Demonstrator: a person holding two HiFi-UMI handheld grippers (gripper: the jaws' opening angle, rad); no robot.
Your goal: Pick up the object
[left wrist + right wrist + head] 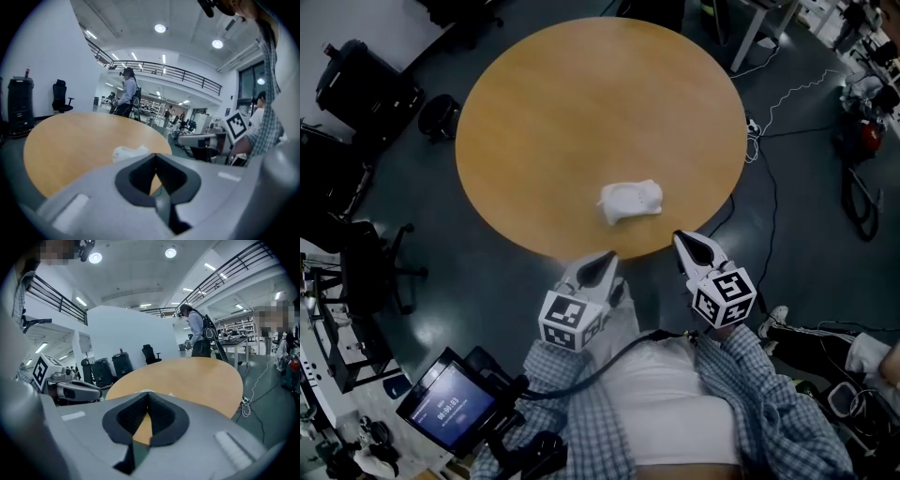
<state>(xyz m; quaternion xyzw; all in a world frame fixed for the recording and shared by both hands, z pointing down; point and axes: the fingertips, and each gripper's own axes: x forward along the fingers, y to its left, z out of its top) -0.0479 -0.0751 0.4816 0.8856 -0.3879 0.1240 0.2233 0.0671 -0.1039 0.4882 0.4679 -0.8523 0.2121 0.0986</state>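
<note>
A small white object [630, 200] lies on the round wooden table [581, 103], near its front edge. Both grippers hang just off that edge, close to my body. The left gripper [607, 258] is shut with nothing in it, a short way in front and left of the object. The right gripper [682, 242] is shut and empty too, in front and right of it. In the left gripper view the white object [129, 152] shows just beyond the closed jaws [156, 161]. In the right gripper view the closed jaws [147, 401] almost hide it.
Dark floor surrounds the table. Black office chairs [356, 89] stand at the left, cables [787, 103] run across the floor at the right, and a device with a lit screen [445, 405] sits at the lower left. A person [126, 91] stands beyond the table.
</note>
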